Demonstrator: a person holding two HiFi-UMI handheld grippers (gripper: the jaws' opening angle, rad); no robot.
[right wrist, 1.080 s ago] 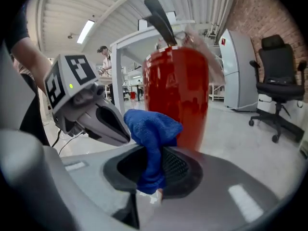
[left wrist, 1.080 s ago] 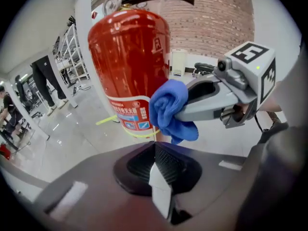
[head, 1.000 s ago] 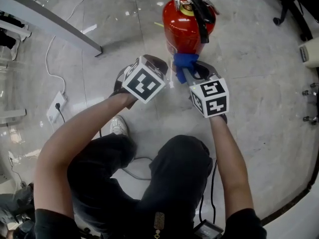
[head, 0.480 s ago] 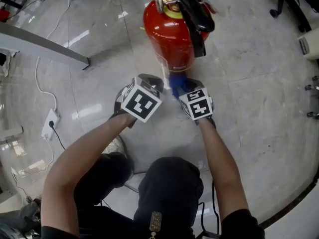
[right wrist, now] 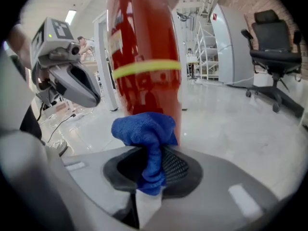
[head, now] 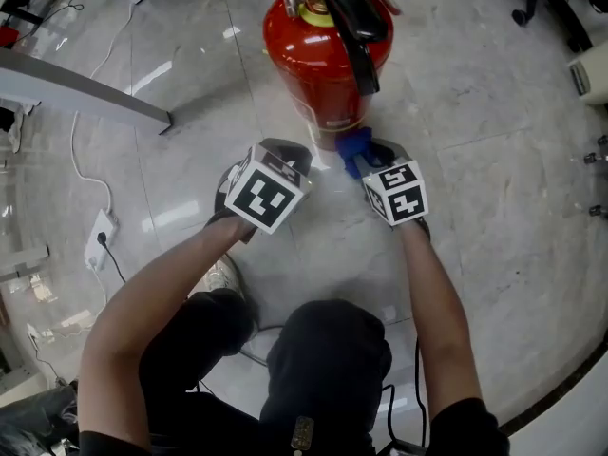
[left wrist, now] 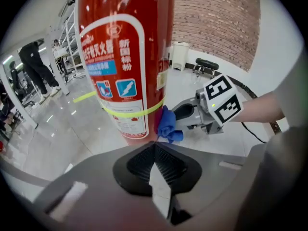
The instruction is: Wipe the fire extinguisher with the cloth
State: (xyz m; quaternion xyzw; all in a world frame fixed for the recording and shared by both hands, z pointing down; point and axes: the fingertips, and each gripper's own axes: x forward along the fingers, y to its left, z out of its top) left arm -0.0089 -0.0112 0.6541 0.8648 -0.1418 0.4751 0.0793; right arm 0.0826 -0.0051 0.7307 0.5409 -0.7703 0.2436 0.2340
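Glossy pale floor [head: 494, 207] all round, and standing upright on it at the far middle is the red fire extinguisher [head: 318, 65], black hose draped down its right side and a yellow band low on the body. On the near side, both tools are down by its base. The left gripper [left wrist: 155, 144] sits just near-left of the cylinder, jaws pressed together with nothing between them, aimed at the foot of the can. The right gripper [right wrist: 151, 154] is near-right – its jaws pinch the blue cloth [right wrist: 144, 129], which bunches out in front and lies against the extinguisher's lower right side, close to the floor
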